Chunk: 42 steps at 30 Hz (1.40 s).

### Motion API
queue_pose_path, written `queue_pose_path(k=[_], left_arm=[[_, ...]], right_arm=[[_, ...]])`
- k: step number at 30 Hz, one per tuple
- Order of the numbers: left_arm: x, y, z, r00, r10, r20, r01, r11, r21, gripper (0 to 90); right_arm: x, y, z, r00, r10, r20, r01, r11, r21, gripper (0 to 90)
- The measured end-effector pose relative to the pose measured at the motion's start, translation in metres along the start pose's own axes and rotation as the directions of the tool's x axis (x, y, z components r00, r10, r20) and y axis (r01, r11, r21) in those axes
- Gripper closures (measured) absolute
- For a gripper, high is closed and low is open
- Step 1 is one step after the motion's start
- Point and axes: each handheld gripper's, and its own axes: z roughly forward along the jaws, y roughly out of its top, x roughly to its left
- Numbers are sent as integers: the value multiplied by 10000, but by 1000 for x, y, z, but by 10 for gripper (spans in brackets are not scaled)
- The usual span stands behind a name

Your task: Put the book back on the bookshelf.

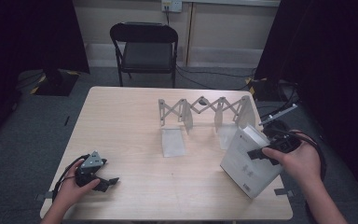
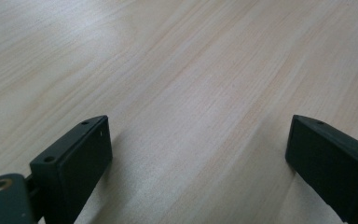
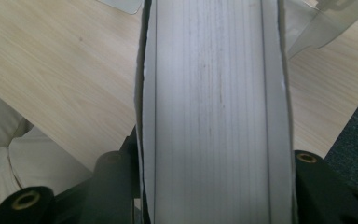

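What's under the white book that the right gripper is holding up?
Under the white book is the bare wooden table, near its right edge. Whether the lower corner touches the tabletop can't be told, and the patch directly beneath is covered. The expanding rack stands behind it.

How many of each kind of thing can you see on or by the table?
Books: 1, white, held in the right tongs
Fold-out racks: 1
Tongs: 2, counting the left tongs
Chairs: 1
Tables: 1
Total: 6

White book [image 1: 248,161], pale wood-grain table [image 1: 130,135], black chair [image 1: 144,49], black claws.
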Motion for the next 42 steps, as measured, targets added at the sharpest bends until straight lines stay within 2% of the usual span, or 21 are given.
queue_pose_path(k=[12,30,33,42], left_arm=[[0,0,0,10000,1,-11,-1,10000,12,67],[0,0,-1,10000,14,6,-14,10000,63,66],[0,0,-1,10000,14,10,-14,10000,64,67],[0,0,-1,9999,113,-37,-113,9999,68,66]], right_arm=[[-13,7,-1,9973,664,301,-667,9977,80,538],[-20,32,7,9939,909,623,-920,9957,138,538],[-22,36,9,9925,1085,568,-1092,9940,104,538],[-28,43,14,9860,1459,803,-1467,9892,46,538]])
